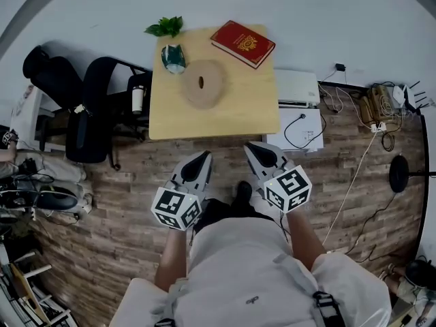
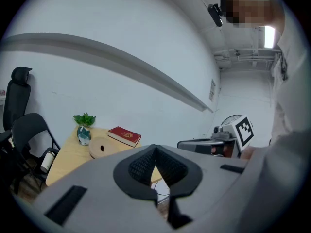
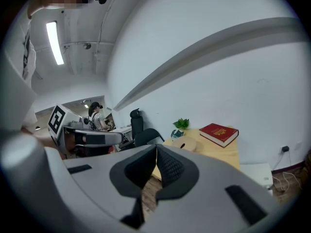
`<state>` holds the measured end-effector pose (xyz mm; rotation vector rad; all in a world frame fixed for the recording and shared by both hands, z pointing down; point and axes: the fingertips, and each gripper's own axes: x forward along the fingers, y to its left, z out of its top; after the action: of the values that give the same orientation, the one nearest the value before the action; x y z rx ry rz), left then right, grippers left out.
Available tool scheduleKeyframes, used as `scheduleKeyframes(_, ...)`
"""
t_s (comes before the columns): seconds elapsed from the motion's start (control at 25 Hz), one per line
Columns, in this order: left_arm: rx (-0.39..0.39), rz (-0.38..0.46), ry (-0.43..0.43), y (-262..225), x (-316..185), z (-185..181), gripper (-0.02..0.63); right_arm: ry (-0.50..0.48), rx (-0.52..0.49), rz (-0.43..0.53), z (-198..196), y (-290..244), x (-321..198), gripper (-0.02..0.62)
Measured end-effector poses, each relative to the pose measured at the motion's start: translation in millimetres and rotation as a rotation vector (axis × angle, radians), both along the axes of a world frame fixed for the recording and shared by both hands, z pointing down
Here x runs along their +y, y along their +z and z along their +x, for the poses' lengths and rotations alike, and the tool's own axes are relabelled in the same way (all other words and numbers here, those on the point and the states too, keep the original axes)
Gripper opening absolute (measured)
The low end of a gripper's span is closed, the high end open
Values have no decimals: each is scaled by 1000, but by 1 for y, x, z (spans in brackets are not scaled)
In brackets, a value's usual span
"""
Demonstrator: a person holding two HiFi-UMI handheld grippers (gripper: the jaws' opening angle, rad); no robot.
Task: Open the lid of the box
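Note:
A round, flat wooden box (image 1: pixel 202 84) with a small hole in its lid lies in the middle of the light wooden table (image 1: pixel 225 118); it also shows as the box (image 2: pixel 102 148) and the box (image 3: pixel 185 144) in the gripper views. My left gripper (image 1: pixel 203 157) and right gripper (image 1: pixel 253 147) hang side by side over the plank floor, short of the table's near edge, well away from the box. The left gripper (image 2: pixel 155 152) has its jaws pressed together with nothing in them. The right gripper (image 3: pixel 156 152) is shut and empty too.
A red book (image 1: pixel 242 43) lies at the table's far right, a potted plant (image 1: pixel 173 58) at its far left. Black office chairs (image 1: pixel 82 114) stand left of the table. A white unit (image 1: pixel 296 87), a white box (image 1: pixel 303 129) and cables (image 1: pixel 381 107) sit to the right.

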<state>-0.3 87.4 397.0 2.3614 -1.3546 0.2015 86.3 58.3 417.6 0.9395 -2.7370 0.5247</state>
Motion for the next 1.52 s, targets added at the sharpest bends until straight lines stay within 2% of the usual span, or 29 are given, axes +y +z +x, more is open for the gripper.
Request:
scheduleKeyframes(0.56, -7, -33, -9, 15, -24, -3, 0, -6, 21, -22, -4, 13, -24, 0)
scheduleKeyframes(0.88, 15, -22, 24, 17, -66, -16, 0, 28, 67, -16, -11, 10, -58, 2)
scheduleKeyframes(1.2, 15, 10, 94, 11, -111, -35, 2, 77, 94, 2, -29, -1, -100, 44)
scheduleKeyframes(1.44, 9, 28, 115, 11, -145, -58, 6, 106, 107, 16, -47, -5, -128, 106)
scheduleKeyframes(1.52, 6, 20, 131, 14, -154, -63, 28, 116, 109, 12, -51, -4, -136, 112)
